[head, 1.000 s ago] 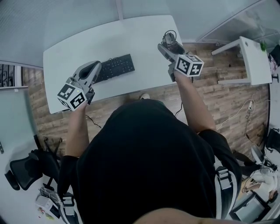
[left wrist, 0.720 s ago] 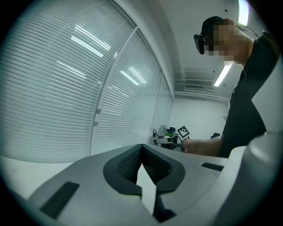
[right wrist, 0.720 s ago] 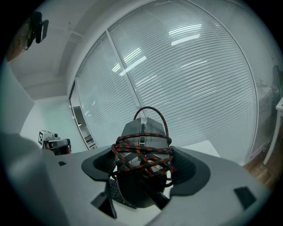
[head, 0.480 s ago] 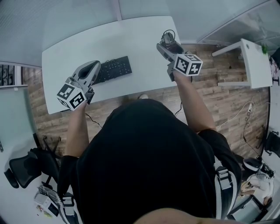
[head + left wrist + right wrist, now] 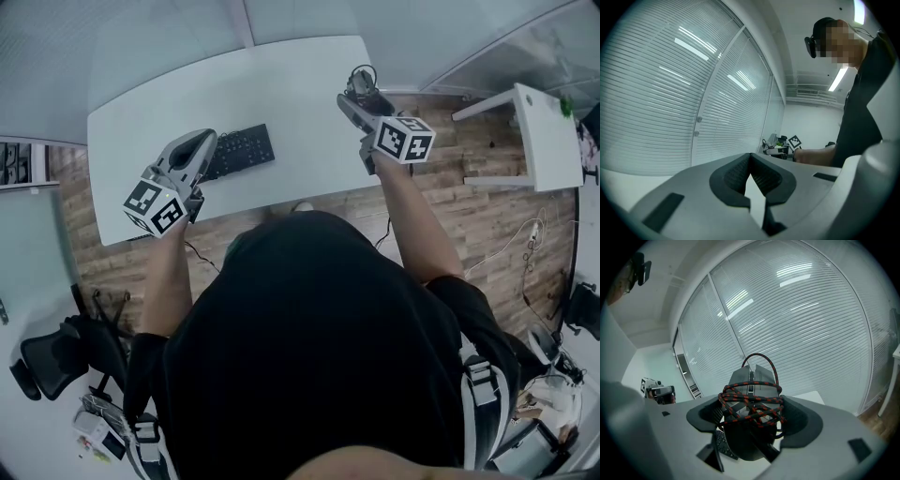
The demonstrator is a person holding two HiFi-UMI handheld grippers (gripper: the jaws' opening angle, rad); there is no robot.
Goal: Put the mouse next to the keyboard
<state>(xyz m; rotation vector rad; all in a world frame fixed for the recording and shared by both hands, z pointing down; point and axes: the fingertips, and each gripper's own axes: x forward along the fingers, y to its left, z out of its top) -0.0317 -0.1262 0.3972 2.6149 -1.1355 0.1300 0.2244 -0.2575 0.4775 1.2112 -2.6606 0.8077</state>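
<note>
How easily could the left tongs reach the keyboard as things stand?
Likely yes: the left tongs, shut and empty, hang by the keyboard's left end, with nothing visible between them. Their height above the table is unclear.

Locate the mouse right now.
The mouse is clamped in the right hand-held gripper, cable wound round it, over the white desk's right end in the head view; the keyboard lies to its left.

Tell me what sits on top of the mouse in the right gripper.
A red-and-black braided cord is coiled over the mouse, which the right gripper clamps. The mouse's underside is hidden by the jaws.
</note>
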